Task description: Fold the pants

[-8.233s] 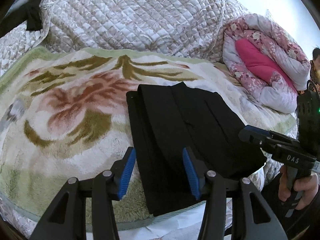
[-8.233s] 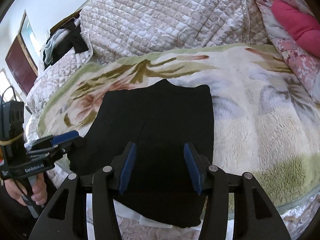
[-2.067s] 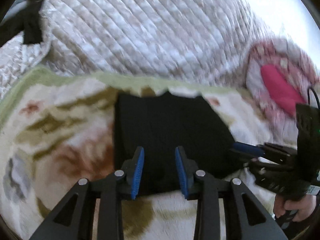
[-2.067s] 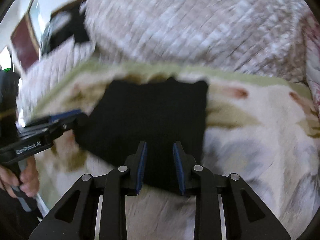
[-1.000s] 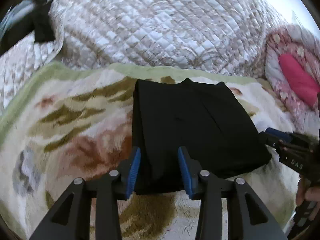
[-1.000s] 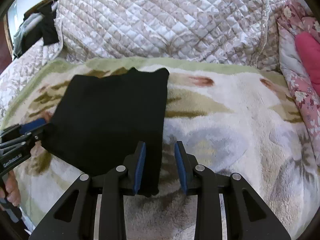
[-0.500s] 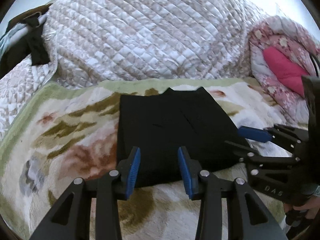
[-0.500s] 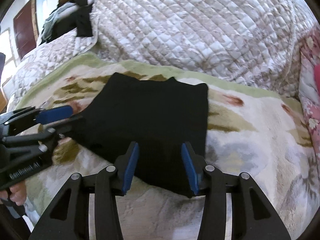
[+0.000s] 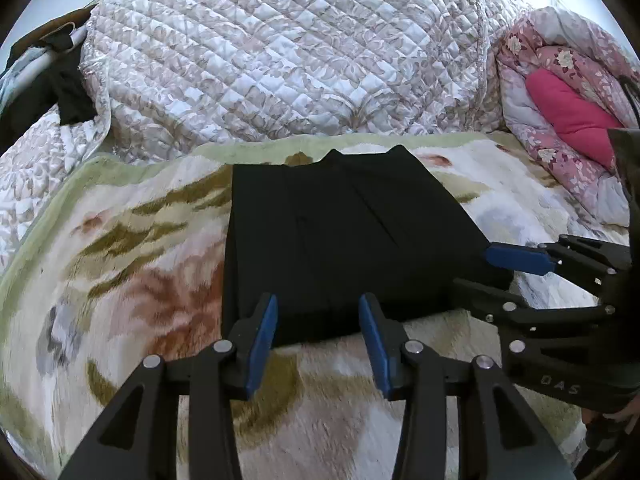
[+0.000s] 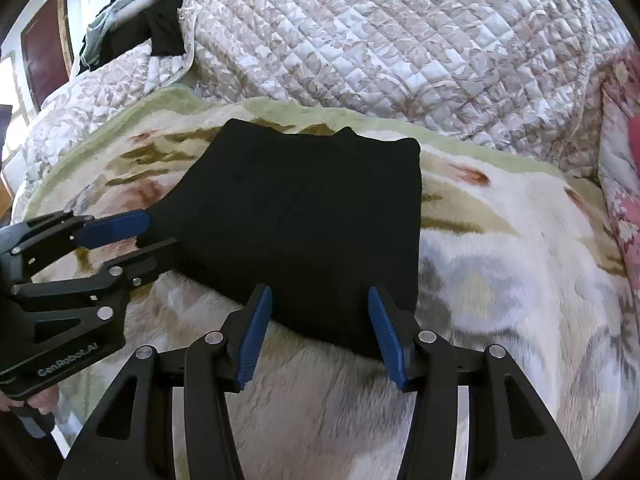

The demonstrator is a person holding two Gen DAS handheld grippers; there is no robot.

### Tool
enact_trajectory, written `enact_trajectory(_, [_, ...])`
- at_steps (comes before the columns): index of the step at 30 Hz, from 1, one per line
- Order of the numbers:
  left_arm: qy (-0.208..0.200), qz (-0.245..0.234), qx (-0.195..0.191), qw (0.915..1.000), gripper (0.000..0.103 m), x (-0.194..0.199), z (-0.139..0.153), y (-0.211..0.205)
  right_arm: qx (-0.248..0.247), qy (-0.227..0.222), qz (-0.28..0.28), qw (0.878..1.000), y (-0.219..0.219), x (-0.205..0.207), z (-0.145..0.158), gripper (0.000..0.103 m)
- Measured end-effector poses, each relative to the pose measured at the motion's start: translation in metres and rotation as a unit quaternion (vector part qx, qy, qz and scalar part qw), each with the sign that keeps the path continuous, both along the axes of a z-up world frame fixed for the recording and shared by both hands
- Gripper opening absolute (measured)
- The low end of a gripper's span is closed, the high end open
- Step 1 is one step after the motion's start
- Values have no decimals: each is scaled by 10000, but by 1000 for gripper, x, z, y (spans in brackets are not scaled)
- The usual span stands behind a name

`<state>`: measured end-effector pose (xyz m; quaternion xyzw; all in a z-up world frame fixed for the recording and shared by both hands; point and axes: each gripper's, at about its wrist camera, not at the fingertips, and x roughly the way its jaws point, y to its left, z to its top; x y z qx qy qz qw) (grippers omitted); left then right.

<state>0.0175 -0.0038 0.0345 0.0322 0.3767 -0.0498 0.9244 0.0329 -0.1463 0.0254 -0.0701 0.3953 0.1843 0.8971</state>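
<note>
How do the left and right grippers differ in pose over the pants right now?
The left gripper sits at the near left corner of the folded pants; the right gripper sits at the near right corner. The right gripper looks slightly wider open than the left. Both are open, empty, pointing at the near edge.

Both views are bright with soft, even daylight and no hard shadows; the sky is blown out white at the top corners, and in the right wrist view a window glares at the far left. The pants read as near-featureless black with only faint seams. Fisheye distortion bends the quilt and blanket toward a dark round vignette, and the blanket pile is slightly smeared near the bottom.
</note>
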Motion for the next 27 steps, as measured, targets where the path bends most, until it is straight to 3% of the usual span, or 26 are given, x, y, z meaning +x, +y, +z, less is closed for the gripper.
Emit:
enact_trajectory(5, [268,36,-182,9995,45,-6,-7,1,54,-60,-28,10000,-3,-12,5,52])
enact_trajectory(12, [546,148,-301,9979,45,-2,-20,5,53,624,-82,9980,-2,-11,-22,52])
enact_trajectory(15, [789,195,-431,9958,46,1,-30,7,43,607,-116,9981,-2,-9,-22,54])
enact_trajectory(27, [650,86,-228,9976,56,0,-34,1,42,617,-138,9980,-2,-6,-26,60])
